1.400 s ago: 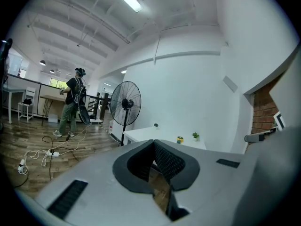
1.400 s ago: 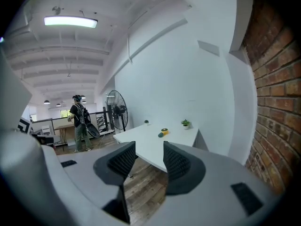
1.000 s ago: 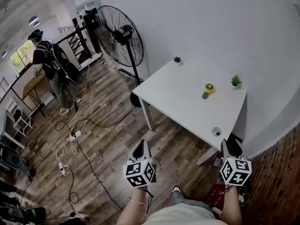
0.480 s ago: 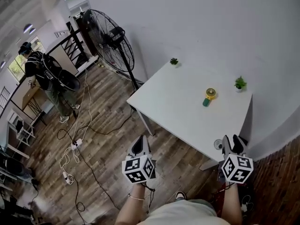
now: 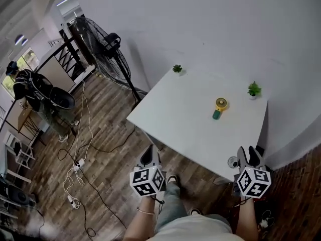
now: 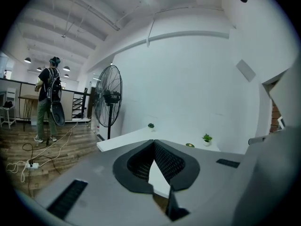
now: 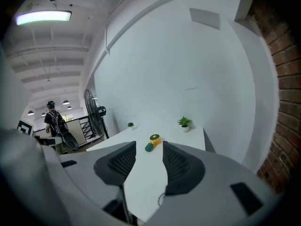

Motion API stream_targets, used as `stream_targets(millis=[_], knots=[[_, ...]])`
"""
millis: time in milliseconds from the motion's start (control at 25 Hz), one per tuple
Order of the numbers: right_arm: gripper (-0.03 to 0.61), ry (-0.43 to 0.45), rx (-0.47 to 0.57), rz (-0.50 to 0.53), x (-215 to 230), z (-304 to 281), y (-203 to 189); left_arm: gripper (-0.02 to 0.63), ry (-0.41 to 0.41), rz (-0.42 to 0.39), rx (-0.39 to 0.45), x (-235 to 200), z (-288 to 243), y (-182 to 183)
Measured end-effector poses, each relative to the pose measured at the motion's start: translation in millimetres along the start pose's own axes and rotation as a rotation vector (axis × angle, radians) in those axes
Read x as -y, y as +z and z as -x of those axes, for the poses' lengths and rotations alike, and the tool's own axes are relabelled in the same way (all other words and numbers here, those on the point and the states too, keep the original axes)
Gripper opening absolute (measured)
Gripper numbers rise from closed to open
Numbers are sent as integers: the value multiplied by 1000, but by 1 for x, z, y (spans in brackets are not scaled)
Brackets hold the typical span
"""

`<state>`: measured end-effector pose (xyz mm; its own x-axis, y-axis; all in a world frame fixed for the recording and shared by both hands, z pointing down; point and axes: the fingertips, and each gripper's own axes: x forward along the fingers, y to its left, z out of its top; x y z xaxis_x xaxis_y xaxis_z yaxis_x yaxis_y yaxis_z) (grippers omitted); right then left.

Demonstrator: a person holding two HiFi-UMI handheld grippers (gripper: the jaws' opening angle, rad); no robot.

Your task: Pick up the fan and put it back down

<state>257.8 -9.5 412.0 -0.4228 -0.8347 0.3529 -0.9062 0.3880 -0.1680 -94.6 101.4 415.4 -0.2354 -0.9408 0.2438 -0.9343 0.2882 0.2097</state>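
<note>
A small hand fan [image 5: 218,107] with a yellow head and a green handle lies on the white table [image 5: 175,114], toward its far right part. In the right gripper view the hand fan [image 7: 152,141] shows ahead between the jaws, well out of reach. My left gripper [image 5: 149,156] hangs short of the table's near edge, shut and holding nothing. My right gripper [image 5: 249,157] is at the table's near right corner, open and holding nothing. The left gripper view shows the hand fan [image 6: 190,145] only as a small far speck.
Two small potted plants [image 5: 177,68] [image 5: 254,89] stand at the table's far corners. A small round object [image 5: 232,161] sits at its near right corner. A tall black pedestal fan [image 5: 103,46] stands left of the table. Cables [image 5: 75,164] trail over the wooden floor; a person [image 5: 30,87] stands far left.
The view has swung so the table sits closer and more central. A leg now shows stepping forward below. Both grippers keep their places in the view and their states.
</note>
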Motion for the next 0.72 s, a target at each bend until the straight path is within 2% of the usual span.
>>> stream_targets(millis=[200,720], knots=[[178,-81,15,-11,-1,-29,2,12,-79,6,-4,-6,-65,6],[179,-368,50,-66,-23,-98,55,12,-332,-28,-63,-21,-235,69]])
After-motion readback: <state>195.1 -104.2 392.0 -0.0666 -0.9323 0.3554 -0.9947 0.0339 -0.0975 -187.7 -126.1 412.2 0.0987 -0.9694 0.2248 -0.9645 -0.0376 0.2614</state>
